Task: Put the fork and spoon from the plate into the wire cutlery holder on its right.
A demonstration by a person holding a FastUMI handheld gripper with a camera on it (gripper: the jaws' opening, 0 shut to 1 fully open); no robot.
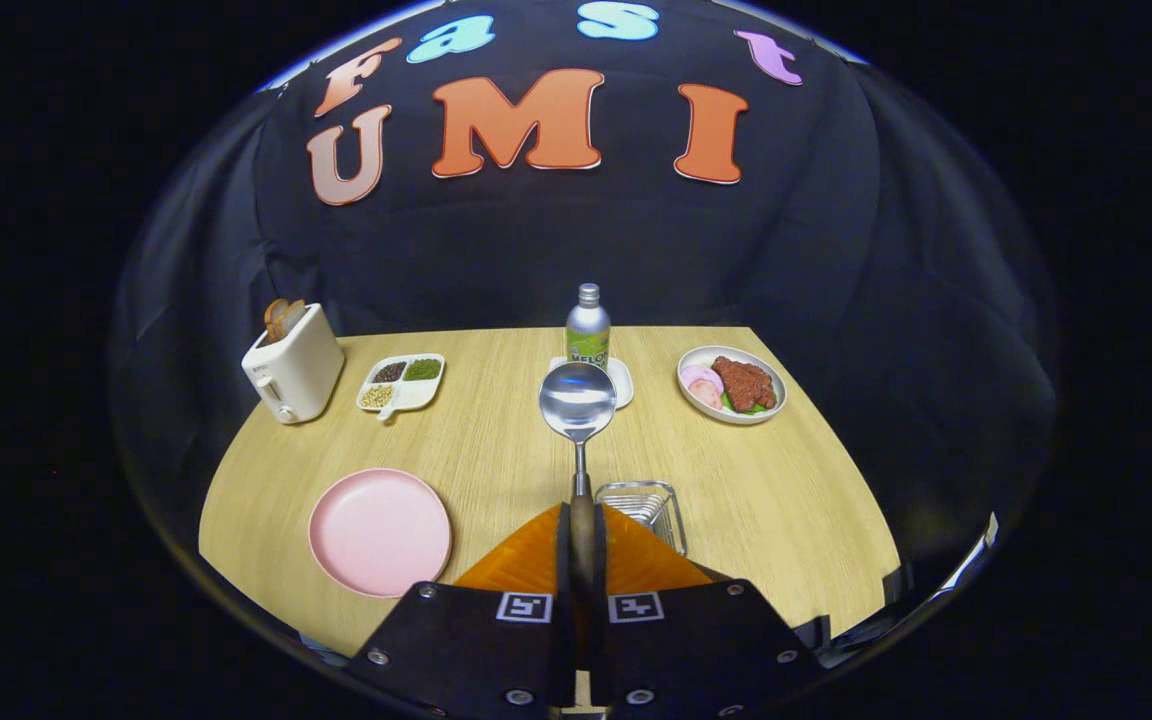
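Both claw fingers point(558, 540) on spoon point(577, 402)

A light wooden table point(496, 440) filled the middle of the frame. On it, at the upper left, stood a cream toaster point(293, 372) with slices in its slots. Just right of it lay a white divided tray point(401, 383) holding dark, green and pale grains. At upper centre a metal bottle point(588, 325) stood upright on a white coaster point(622, 380). At the upper right sat a pale dish point(732, 385) of meat, greens and pink slices. At the lower left lay a pink plate point(380, 531), bare. Right of it, at lower centre, stood the wire cutlery holder point(646, 503), partly hidden.
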